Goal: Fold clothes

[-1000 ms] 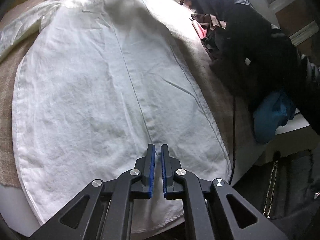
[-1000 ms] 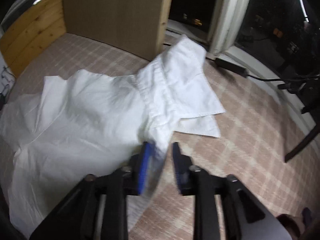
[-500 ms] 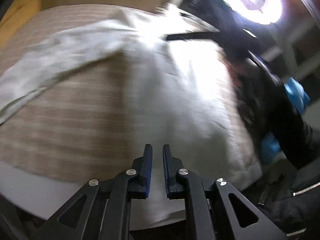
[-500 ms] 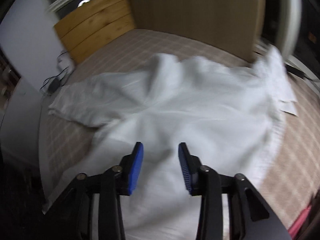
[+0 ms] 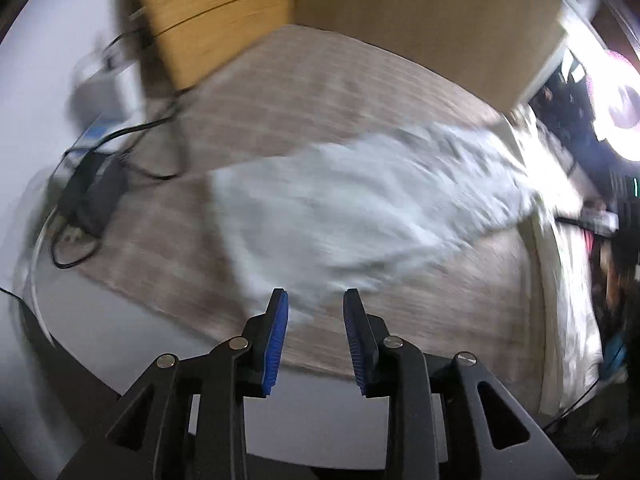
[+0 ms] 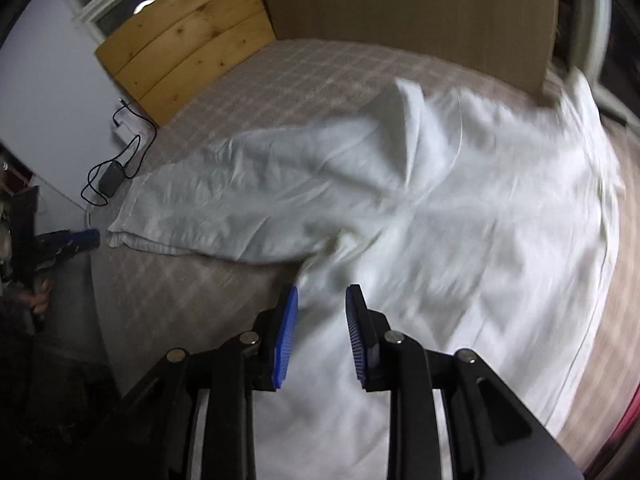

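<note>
We are working on the white shirt [image 6: 460, 208], which is lying spread on the checked bed cover [image 6: 320, 76], with one long sleeve [image 6: 224, 208] stretched out toward the edge of the bed near the charger cable [image 6: 116, 172]. The step in hand, as we judge it, is the folding of this sleeve inward over the body of the shirt.

Our left gripper [image 5: 316, 334] is hovering over the bed edge just beside the cuff end of the sleeve [image 5: 320, 216]; its jaws are opening and nothing is between them. The left view is blurred, so we cannot tell the exact distance to the cloth. Our right gripper [image 6: 320, 336] is hanging over the shirt near the armpit area, its jaws are standing a little apart, and no cloth is pinched between them.

The next move, we think, is asking for the left gripper to come down on the cuff and pinch it, and for the right gripper to hold the shoulder line, so that the sleeve is carried across without dragging the whole shirt.
</note>
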A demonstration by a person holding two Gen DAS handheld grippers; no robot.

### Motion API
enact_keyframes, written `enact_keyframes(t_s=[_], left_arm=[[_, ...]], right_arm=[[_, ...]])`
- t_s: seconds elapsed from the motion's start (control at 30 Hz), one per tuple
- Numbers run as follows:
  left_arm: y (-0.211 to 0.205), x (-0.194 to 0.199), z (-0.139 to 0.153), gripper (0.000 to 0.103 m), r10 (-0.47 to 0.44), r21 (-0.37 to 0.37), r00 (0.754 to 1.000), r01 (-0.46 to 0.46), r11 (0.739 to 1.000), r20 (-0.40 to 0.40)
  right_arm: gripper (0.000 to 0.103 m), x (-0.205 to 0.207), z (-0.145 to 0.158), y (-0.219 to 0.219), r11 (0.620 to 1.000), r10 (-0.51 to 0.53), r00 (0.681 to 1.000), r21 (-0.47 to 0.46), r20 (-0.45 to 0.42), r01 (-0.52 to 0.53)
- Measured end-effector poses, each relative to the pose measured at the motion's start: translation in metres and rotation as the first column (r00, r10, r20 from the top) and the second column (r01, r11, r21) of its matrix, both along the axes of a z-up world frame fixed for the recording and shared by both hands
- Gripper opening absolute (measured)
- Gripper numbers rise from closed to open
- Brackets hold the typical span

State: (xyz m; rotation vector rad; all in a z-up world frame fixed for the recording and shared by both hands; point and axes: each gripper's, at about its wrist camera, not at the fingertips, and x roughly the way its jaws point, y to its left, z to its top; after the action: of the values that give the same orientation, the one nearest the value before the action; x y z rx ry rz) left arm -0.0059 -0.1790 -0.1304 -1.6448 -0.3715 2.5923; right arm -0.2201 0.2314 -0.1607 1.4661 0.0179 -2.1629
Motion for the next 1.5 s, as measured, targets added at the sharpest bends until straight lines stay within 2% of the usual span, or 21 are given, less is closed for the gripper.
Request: enact_keyframes(t_s=[0.03,0.1,0.2,0.27,0.37,0.5,0.57,0.6,0.63,0.77,0.87,1.0,1.07,1.1,1.13,1.23,1.37,1.43,1.47,1.5], left_arm=[[-0.012,-0.001,-0.002,0.027,-0.006,-0.001,1.0,0.006,1.0,-0.003],[-0.022,-0.005,-0.007,0.027,-0.043,-0.033,0.999,0.044,0.998,0.003],[-0.018,-0.003,-0.01,0.028,-0.152,-0.069,0.988,0.151,0.986,-0.01],[-0.009,0.001,-0.011,0.03,-0.246,-0.103,0.969,0.242,0.965,-0.03],[0.004,0.005,-0.018,0.03,-0.356,-0.159,0.934,0.349,0.923,-0.017],[0.023,0.002,-0.028,0.03,-0.44,-0.267,0.898,0.425,0.865,0.007],[0.022,0.001,-0.029,0.029,-0.455,-0.272,0.891,0.437,0.857,-0.002],[0.021,0.0,-0.028,0.02,-0.459,-0.271,0.888,0.44,0.856,-0.011],[0.02,-0.001,-0.026,0.003,-0.463,-0.256,0.886,0.443,0.859,-0.019],[0.017,0.001,-0.014,0.001,-0.471,-0.223,0.882,0.456,0.862,-0.021],[0.024,0.019,-0.006,0.001,-0.511,-0.206,0.859,0.496,0.843,-0.022],[0.027,0.024,-0.024,0.003,-0.499,-0.193,0.866,0.491,0.849,0.009],[0.02,0.026,-0.014,0.014,-0.459,-0.192,0.888,0.449,0.873,-0.011],[0.014,0.026,-0.009,0.024,-0.434,-0.188,0.901,0.423,0.886,-0.019],[0.008,0.025,-0.003,0.031,-0.409,-0.182,0.912,0.398,0.899,-0.027],[-0.019,0.018,0.017,0.038,-0.343,-0.144,0.936,0.33,0.933,-0.075],[-0.037,-0.009,0.018,0.038,-0.313,-0.15,0.949,0.303,0.941,-0.048],[-0.043,-0.013,0.022,0.041,-0.306,-0.101,0.951,0.3,0.949,-0.049],[-0.044,-0.015,0.022,0.041,-0.3,-0.086,0.953,0.296,0.951,-0.045],[-0.04,-0.019,0.018,0.041,-0.309,-0.104,0.951,0.305,0.947,-0.026]], right_arm=[[0.025,0.007,-0.005,-0.009,0.999,-0.017,1.0,0.049,0.005,0.017],[0.025,0.016,-0.011,-0.026,0.996,-0.032,0.999,0.088,0.029,0.03],[0.025,0.024,-0.005,-0.058,0.997,-0.042,0.999,0.065,0.031,0.04],[0.029,0.025,0.002,-0.086,0.999,0.001,1.0,0.037,0.015,-0.001],[0.034,0.02,0.01,-0.139,0.995,0.095,0.995,0.014,0.003,-0.095],[0.034,0.018,0.012,-0.189,0.981,0.191,0.982,0.011,0.01,-0.191],[0.034,0.018,0.012,-0.21,0.972,0.232,0.973,0.022,0.006,-0.233],[0.034,0.018,0.012,-0.218,0.968,0.249,0.969,0.027,0.006,-0.249],[0.034,0.019,0.01,-0.22,0.967,0.254,0.967,0.028,0.013,-0.254],[0.035,0.016,0.01,-0.211,0.968,0.25,0.967,0.022,0.051,-0.252],[0.035,0.011,0.012,-0.213,0.968,0.251,0.967,0.007,0.05,-0.251],[0.039,-0.001,0.005,-0.229,0.965,0.263,0.962,-0.03,0.07,-0.262],[0.039,-0.008,-0.002,-0.243,0.962,0.271,0.959,-0.037,0.08,-0.269],[0.039,-0.01,-0.005,-0.251,0.96,0.278,0.957,-0.041,0.083,-0.276],[0.039,-0.011,-0.008,-0.259,0.956,0.292,0.953,-0.046,0.08,-0.289],[0.039,-0.008,-0.019,-0.278,0.945,0.327,0.942,-0.004,0.08,-0.327],[0.04,0.008,-0.022,-0.289,0.918,0.386,0.922,0.084,0.021,-0.387],[0.04,0.015,-0.02,-0.29,0.905,0.411,0.912,0.12,-0.004,-0.407],[0.041,0.018,-0.019,-0.291,0.903,0.416,0.909,0.129,-0.016,-0.411],[0.045,0.02,-0.018,-0.292,0.901,0.42,0.907,0.134,-0.025,-0.413]])
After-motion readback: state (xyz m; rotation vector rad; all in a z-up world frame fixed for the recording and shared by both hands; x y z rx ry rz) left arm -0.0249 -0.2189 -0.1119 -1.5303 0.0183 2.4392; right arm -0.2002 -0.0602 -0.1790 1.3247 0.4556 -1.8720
